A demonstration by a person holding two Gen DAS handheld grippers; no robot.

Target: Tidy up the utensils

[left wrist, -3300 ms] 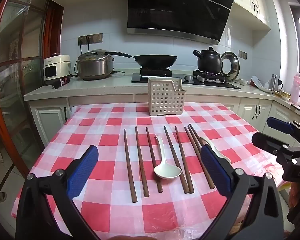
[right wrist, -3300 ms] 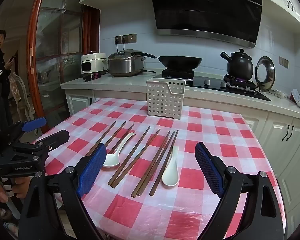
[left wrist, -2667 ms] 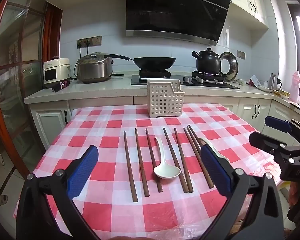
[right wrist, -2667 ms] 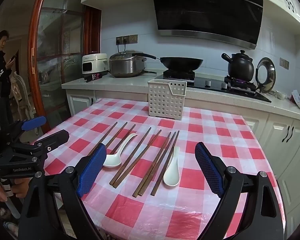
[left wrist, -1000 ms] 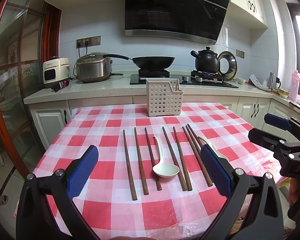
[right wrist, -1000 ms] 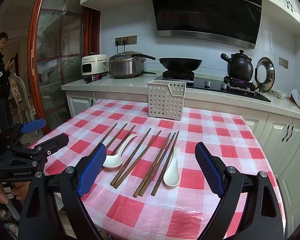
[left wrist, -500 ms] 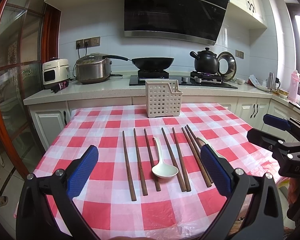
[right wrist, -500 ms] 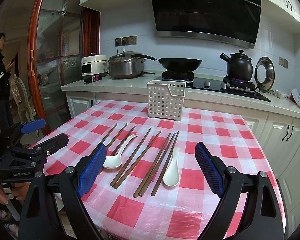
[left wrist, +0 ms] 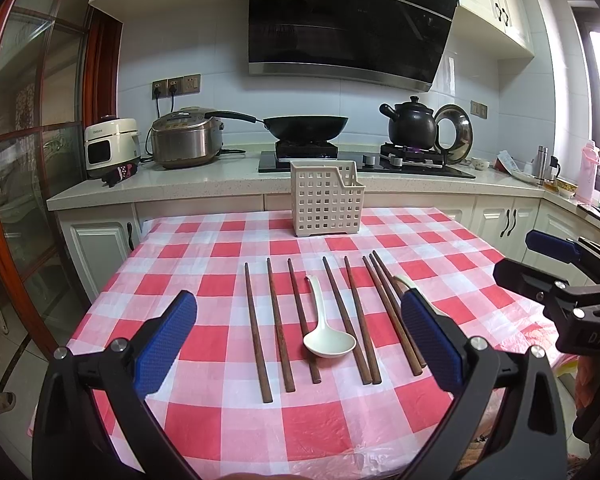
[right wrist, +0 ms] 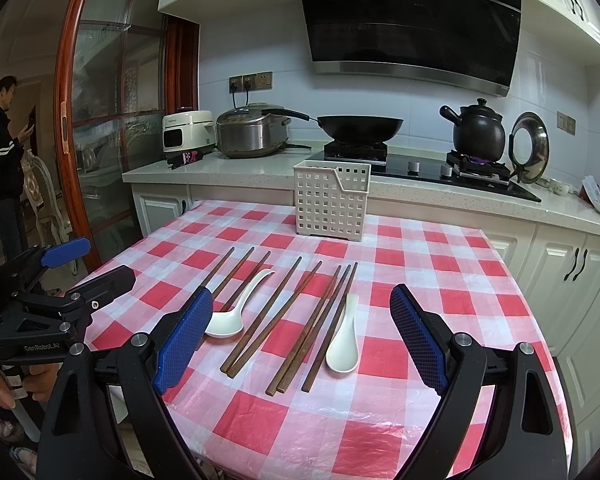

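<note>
Several brown wooden chopsticks (left wrist: 276, 324) lie side by side on the red-and-white checked table (left wrist: 204, 336), also in the right wrist view (right wrist: 268, 320). A white spoon (left wrist: 326, 336) lies among them; a second white spoon (right wrist: 345, 340) lies at the right end, half hidden behind my left finger in the left wrist view (left wrist: 402, 280). A white perforated holder (left wrist: 326, 204) stands upright at the table's far edge. My left gripper (left wrist: 300, 348) is open and empty above the near edge. My right gripper (right wrist: 302, 344) is open and empty, also near the front edge.
Behind the table runs a counter (left wrist: 180, 184) with a rice cooker (left wrist: 186, 142), a wok (left wrist: 304, 126) and a black kettle (left wrist: 412, 126) on the stove. White cabinets (right wrist: 572, 264) stand at the right. A person (right wrist: 0, 140) stands beyond the glass door at the left.
Both grippers have drifted only slightly; the utensils and the holder have not moved. Both stay open.
</note>
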